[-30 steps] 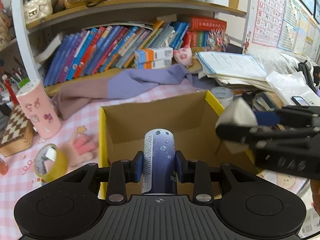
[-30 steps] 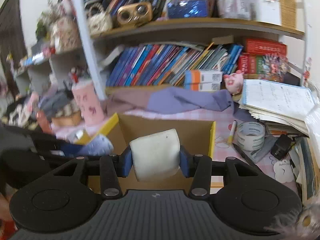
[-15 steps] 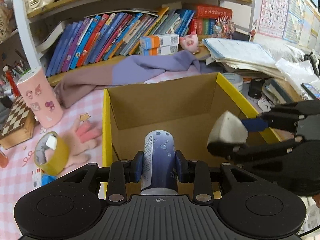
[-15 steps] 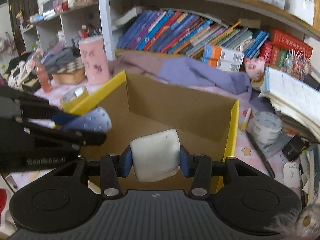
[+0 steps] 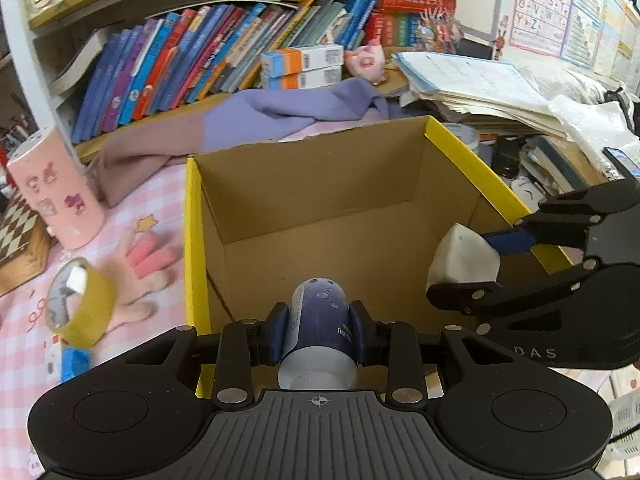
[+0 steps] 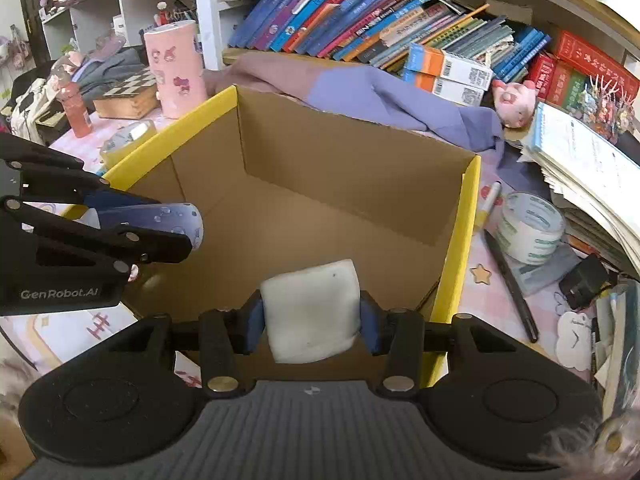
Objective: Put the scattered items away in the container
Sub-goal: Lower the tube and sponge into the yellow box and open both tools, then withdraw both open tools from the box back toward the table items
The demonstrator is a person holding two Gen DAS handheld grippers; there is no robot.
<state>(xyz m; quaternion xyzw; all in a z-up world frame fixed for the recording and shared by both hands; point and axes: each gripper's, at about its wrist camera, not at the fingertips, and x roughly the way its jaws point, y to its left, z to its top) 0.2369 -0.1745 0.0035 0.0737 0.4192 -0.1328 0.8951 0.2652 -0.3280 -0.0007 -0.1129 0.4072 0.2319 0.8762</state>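
Left wrist view, left to right: pink cylinder holder (image 5: 54, 188) upper left on bench; yellow tape roll (image 5: 76, 306) lower left, beside pink plush glove (image 5: 146, 276). Centre: open cardboard box (image 5: 320, 184), yellow rim. Left tool (image 5: 319, 330) clamped on blue bottle (image 5: 318, 320) over box near edge, bottom centre. Right: right tool (image 5: 476, 258) gripping white sponge block (image 5: 462, 256) inside box right wall. Right wrist view, far right: white tape roll (image 6: 530, 226) on bench outside box.
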